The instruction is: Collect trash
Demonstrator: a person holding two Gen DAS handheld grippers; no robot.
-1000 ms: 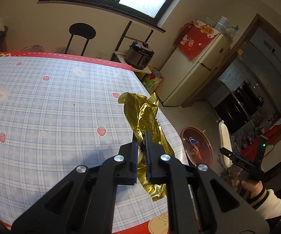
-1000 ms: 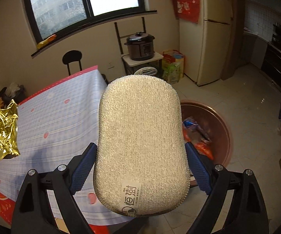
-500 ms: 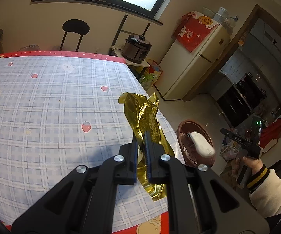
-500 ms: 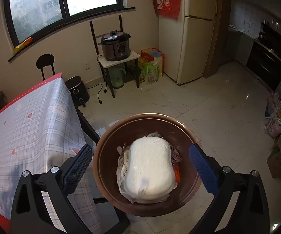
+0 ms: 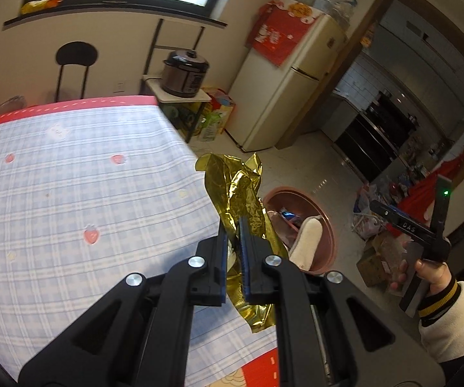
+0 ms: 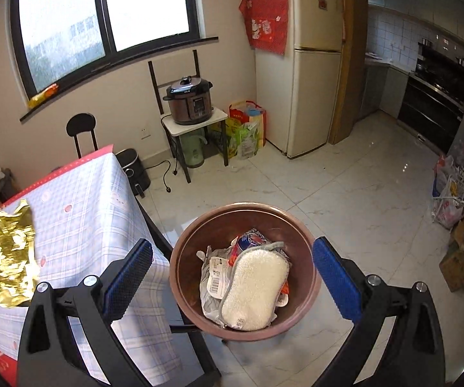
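Note:
My left gripper (image 5: 232, 225) is shut on a crumpled gold foil wrapper (image 5: 243, 203) and holds it over the table's right edge; the wrapper also shows in the right wrist view (image 6: 6, 251). My right gripper (image 6: 232, 269) is open and empty above the brown trash bin (image 6: 309, 258) on the floor. A white sponge (image 6: 254, 290) lies in the bin on other trash. The bin (image 5: 327, 222) and the sponge (image 5: 307, 242) show in the left wrist view, just right of the foil.
The table (image 5: 70, 193) has a blue checked cloth with a red border. A pressure cooker (image 6: 189, 100) sits on a small stand by the wall. A cream fridge (image 6: 309, 64) stands beyond. A black chair (image 5: 75, 64) is at the table's far end. Bags (image 6: 451, 190) lie at the right.
My right gripper opened and let the sponge fall into the bin. My left gripper carried the foil wrapper rightward, toward the table's edge and the bin.

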